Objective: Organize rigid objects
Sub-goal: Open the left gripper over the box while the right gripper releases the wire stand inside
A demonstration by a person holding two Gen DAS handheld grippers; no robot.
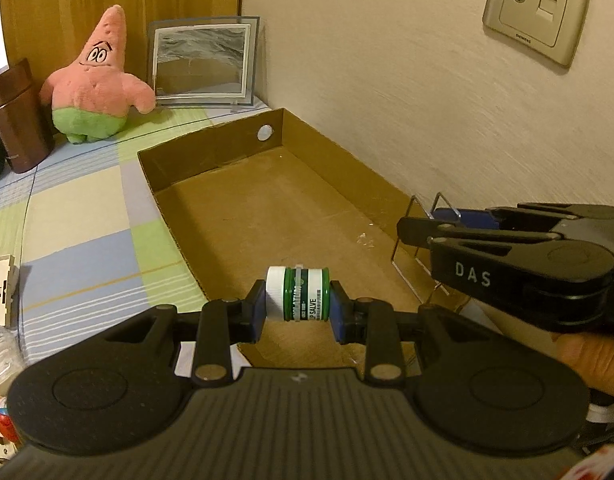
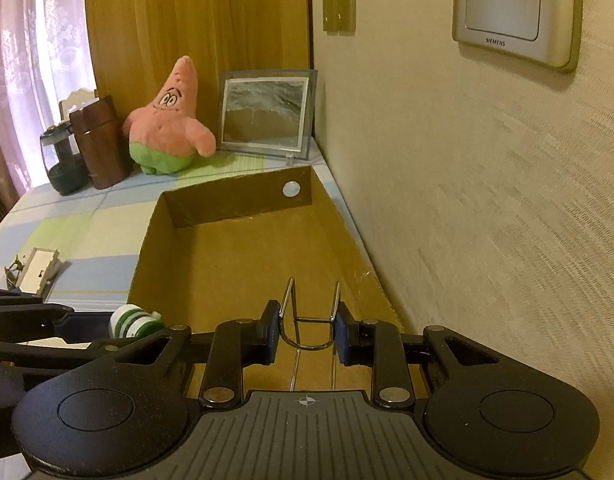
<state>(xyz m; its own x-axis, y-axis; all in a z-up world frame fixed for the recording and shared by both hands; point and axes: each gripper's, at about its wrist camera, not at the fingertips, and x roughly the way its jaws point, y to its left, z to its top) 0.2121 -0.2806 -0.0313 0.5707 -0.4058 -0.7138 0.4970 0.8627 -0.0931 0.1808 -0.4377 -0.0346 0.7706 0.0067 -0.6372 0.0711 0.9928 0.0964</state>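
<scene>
Above the shallow brown cardboard box (image 1: 243,216), the left gripper (image 1: 297,306) clamps a green-and-white salve jar (image 1: 298,294), axis crosswise between its 2 pads. The right gripper (image 2: 305,334) grips a bent wire stand (image 2: 309,320), prongs upward.

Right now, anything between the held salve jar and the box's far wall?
Nothing: bare cardboard floor from the jar to the far wall of the box, per the left wrist view.
</scene>
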